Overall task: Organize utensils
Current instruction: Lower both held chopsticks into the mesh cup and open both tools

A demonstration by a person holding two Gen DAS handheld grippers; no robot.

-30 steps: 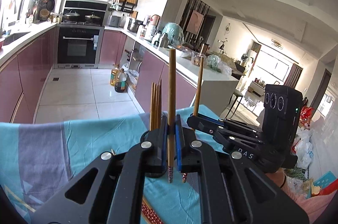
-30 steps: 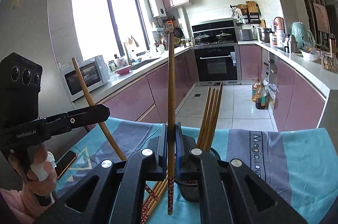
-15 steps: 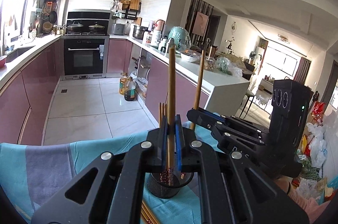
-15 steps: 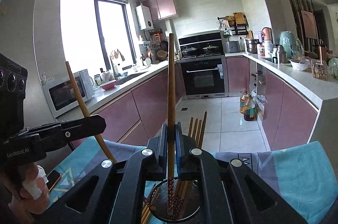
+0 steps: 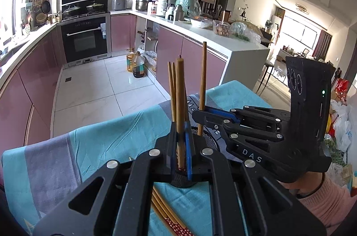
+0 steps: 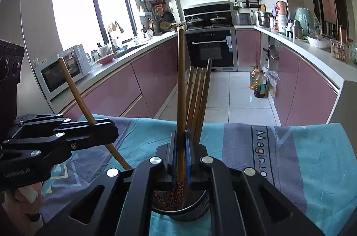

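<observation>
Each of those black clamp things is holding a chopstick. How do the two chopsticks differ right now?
The right gripper holds its chopstick upright, patterned tip already down in the mesh holder. The left gripper holds its chopstick tilted, tip beside the holder, hidden behind the right gripper. Both are brown wood, each clamped between shut jaws.

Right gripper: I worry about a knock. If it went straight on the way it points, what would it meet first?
Probably the chopsticks standing in the mesh holder, right ahead of the right gripper; depth is unclear.
</observation>
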